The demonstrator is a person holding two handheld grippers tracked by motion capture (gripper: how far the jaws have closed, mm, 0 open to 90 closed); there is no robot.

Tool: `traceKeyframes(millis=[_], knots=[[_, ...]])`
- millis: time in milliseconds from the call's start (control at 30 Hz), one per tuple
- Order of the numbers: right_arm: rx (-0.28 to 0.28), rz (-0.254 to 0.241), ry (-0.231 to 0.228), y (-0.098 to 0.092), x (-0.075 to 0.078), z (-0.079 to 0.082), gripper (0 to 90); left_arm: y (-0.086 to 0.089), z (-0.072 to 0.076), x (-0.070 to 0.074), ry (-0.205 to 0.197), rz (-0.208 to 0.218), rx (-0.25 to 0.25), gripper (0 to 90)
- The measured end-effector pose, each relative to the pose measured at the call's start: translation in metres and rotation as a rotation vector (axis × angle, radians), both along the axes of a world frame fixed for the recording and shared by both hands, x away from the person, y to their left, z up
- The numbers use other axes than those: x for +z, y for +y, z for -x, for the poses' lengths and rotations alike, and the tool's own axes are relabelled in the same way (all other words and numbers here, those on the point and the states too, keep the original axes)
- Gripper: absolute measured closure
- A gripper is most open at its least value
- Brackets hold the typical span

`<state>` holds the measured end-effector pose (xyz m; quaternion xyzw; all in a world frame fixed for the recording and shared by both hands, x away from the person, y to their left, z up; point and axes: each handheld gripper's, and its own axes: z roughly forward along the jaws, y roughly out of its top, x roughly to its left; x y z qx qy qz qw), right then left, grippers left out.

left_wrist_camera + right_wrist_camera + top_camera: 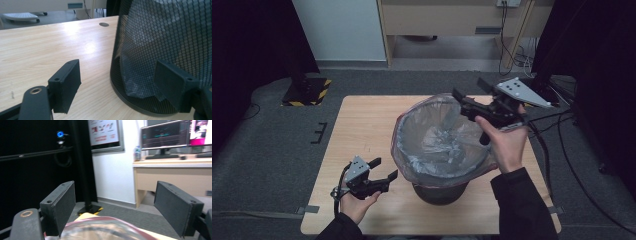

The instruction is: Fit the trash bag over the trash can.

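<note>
Grey carpet floor (272, 150), wooden desk (175, 173)

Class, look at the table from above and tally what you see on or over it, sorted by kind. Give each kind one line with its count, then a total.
Mesh waste bins: 1
Plastic bin liners: 1
Handheld grippers: 2, left gripper and right gripper
Total: 4

overhead view, both gripper views share bin (439, 150)
</note>
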<state>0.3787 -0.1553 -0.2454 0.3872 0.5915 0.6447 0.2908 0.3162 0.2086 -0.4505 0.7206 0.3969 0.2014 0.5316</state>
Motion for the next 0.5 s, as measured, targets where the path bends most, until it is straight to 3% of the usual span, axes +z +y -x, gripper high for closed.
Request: traceKeyframes(millis=[200, 500], knots=[[-0.084, 0.008, 0.025, -0.041, -0.014, 0.000, 16.7, 0.011, -0.004, 0.001, 0.000, 0.015, 0.034, 20.0], [-0.170, 0.018, 0.091, -0.087, -0.059, -0.001, 16.9, 0.021, -0.011, -0.002, 0.015, 0.011, 0.060, 19.0]])
